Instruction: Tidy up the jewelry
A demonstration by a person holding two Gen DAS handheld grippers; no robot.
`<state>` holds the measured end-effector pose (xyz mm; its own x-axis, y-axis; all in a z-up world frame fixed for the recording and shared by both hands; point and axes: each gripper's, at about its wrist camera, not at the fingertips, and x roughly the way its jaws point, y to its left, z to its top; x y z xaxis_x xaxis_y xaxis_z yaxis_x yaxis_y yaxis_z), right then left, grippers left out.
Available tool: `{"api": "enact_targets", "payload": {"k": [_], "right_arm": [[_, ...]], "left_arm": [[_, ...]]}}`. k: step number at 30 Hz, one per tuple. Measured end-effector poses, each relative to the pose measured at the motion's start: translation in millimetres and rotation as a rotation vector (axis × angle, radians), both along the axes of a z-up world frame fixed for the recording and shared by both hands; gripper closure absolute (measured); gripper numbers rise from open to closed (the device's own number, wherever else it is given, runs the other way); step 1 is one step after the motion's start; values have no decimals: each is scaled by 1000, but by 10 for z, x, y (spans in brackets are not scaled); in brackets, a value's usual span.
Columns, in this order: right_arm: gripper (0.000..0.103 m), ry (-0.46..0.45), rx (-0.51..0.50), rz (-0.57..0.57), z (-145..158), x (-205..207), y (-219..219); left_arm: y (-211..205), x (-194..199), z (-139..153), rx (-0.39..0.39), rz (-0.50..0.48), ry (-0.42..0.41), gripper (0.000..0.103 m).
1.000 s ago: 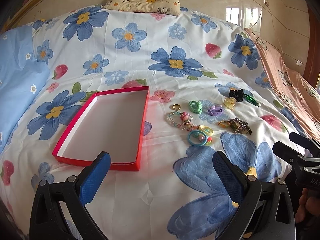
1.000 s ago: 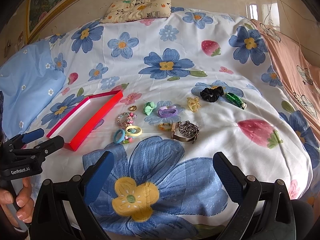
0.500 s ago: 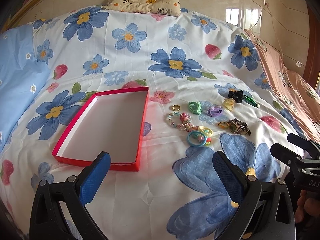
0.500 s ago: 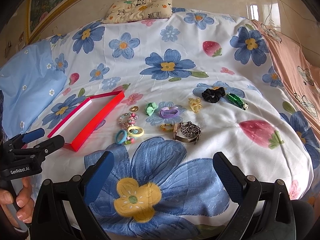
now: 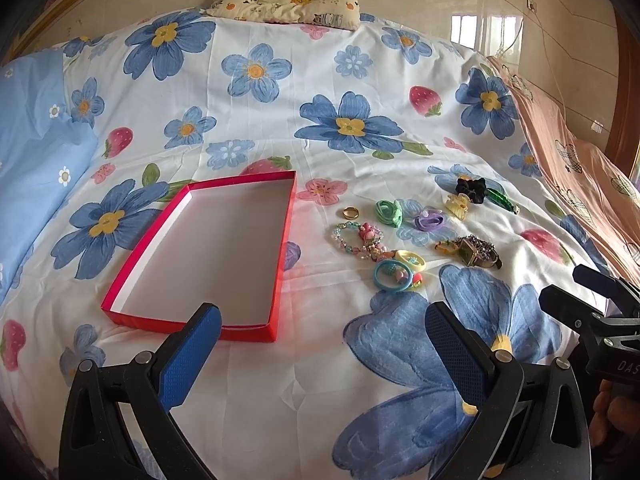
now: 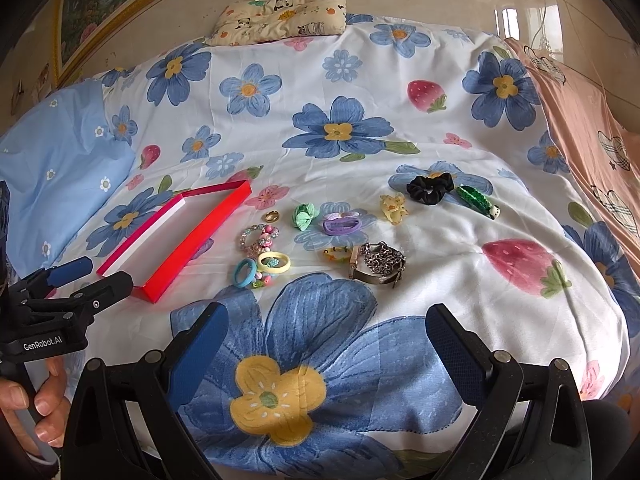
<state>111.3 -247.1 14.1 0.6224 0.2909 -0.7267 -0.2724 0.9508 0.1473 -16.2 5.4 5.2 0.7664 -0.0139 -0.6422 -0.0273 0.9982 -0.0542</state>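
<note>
both tools hover low over the near edge of the bed, jaws spread wide and holding nothing. compared with a second ago almost nothing has changed: the views have crept only slightly, no piece has shifted, so the sorting has not begun and every item is yet to go in. seen from the left gripper, the red box lies just ahead and to the left, its white floor bare; the right gripper faces a big blue printed flower, with the box off to its left beside the other tool. ahead of both, right of the box, comes the nearest cluster: a blue hair tie and a yellow ring tie touching, with small beads beside them, then a beaded bracelet. level with these, further right, a metal watch with a chain heaped on it. beyond lie a gold ring, a green tie and a purple tie, then a yellow clip, a black scrunchie and a green clip. farthest, a panda pillow rests at the wall. the blue tie looks like the easiest first pick, being closest.
</note>
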Motion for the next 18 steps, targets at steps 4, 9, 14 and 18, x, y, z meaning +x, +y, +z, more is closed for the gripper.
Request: {"api": "enact_targets", "payload": {"k": [4, 9, 14, 18], "right_arm": [[3, 6, 1, 5, -19, 25, 15], [3, 20, 1, 12, -59, 88, 16], [5, 37, 8, 23, -96, 175, 16], [11, 43, 8, 32, -111, 276, 20]], "left_arm": [[10, 63, -58, -3, -2, 14, 1], [33, 173, -106, -20, -8, 39, 1], [51, 337, -122, -14, -19, 55, 1], [49, 498, -149, -3, -37, 74, 4]]}}
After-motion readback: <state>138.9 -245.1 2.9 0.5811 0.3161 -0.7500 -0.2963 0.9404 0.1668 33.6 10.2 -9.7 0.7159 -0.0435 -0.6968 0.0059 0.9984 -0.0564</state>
